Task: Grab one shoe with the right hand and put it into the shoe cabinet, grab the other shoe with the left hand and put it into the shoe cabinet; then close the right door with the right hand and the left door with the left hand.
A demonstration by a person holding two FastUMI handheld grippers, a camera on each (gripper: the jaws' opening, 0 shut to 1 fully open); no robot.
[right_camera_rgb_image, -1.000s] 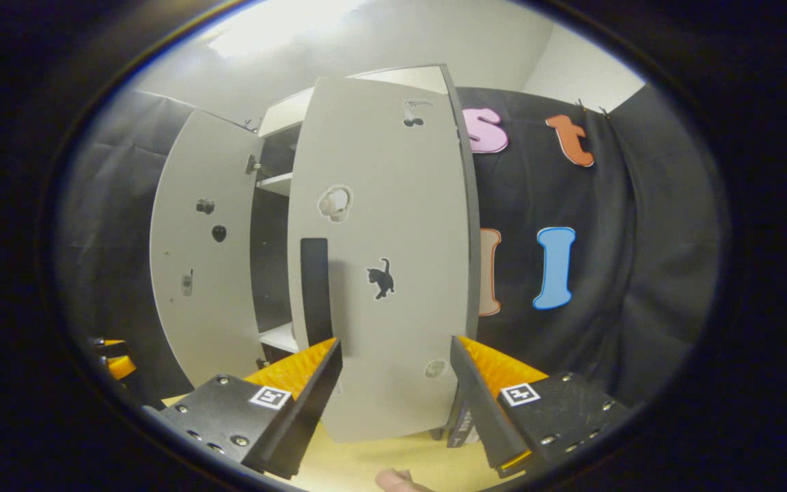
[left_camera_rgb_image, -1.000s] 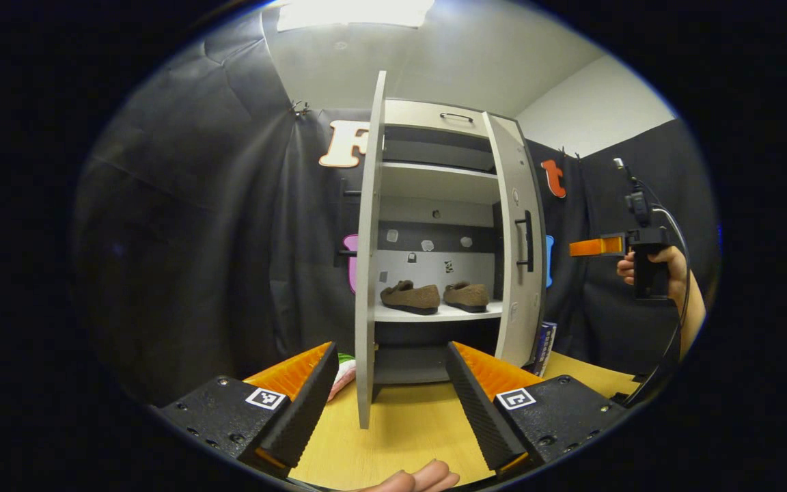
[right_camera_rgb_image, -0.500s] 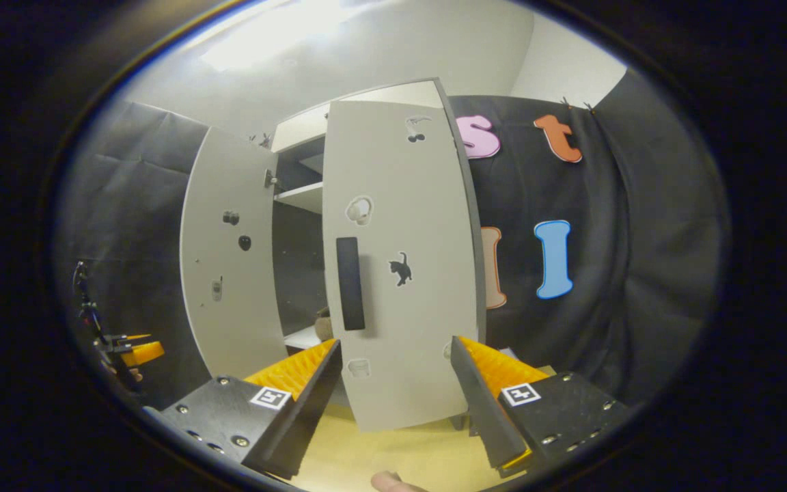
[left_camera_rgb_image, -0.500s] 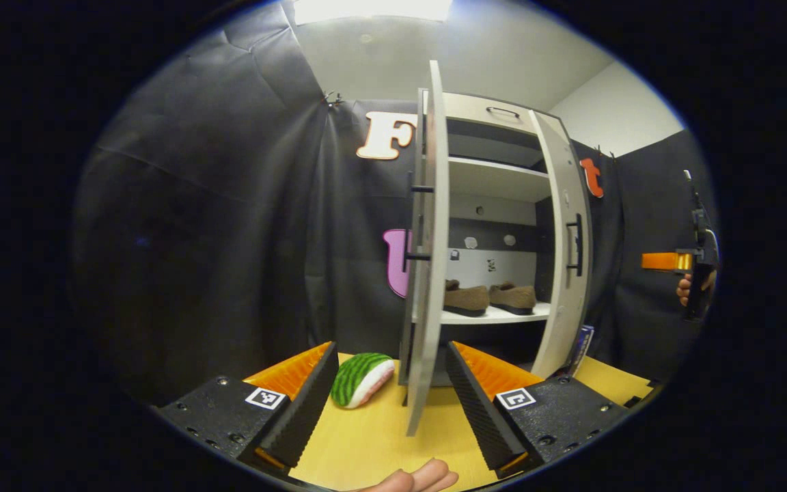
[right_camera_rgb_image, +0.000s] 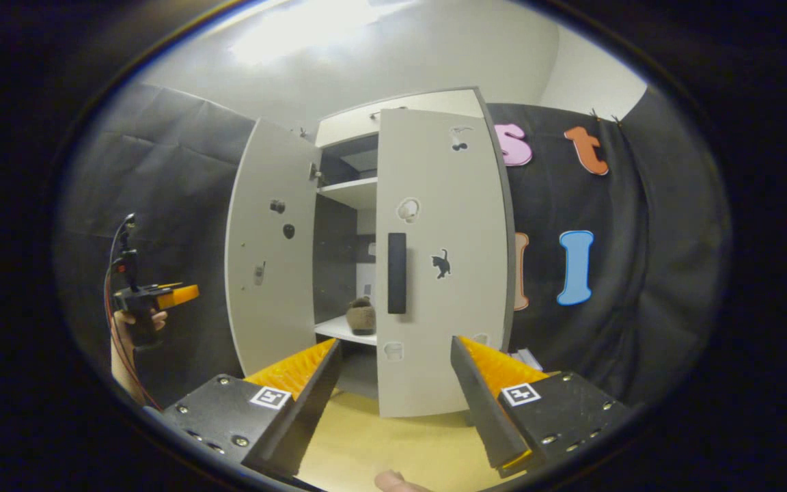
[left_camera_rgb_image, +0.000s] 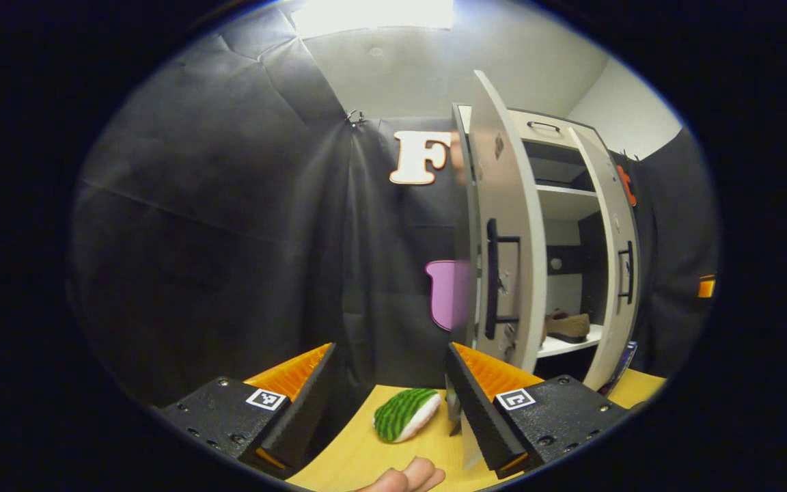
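bright ceiling light (left_camera_rgb_image: 373, 14) glare, strong fisheye warping, left door (left_camera_rgb_image: 503, 239) perhaps motion-blurred

**A staged recording booth, not a real home**

Black cloth (right_camera_rgb_image: 646, 273) hangs as walls on every side, pinned up under a plain white ceiling (left_camera_rgb_image: 434, 61) with a bright light panel. A small pale shoe cabinet (right_camera_rgb_image: 434, 260) stands on a yellow wooden counter (right_camera_rgb_image: 393, 444), its doors dotted with stickers. A toy watermelon slice (left_camera_rgb_image: 406, 414) lies on the counter beside it. The setting looks like a mock household corner built for filming.
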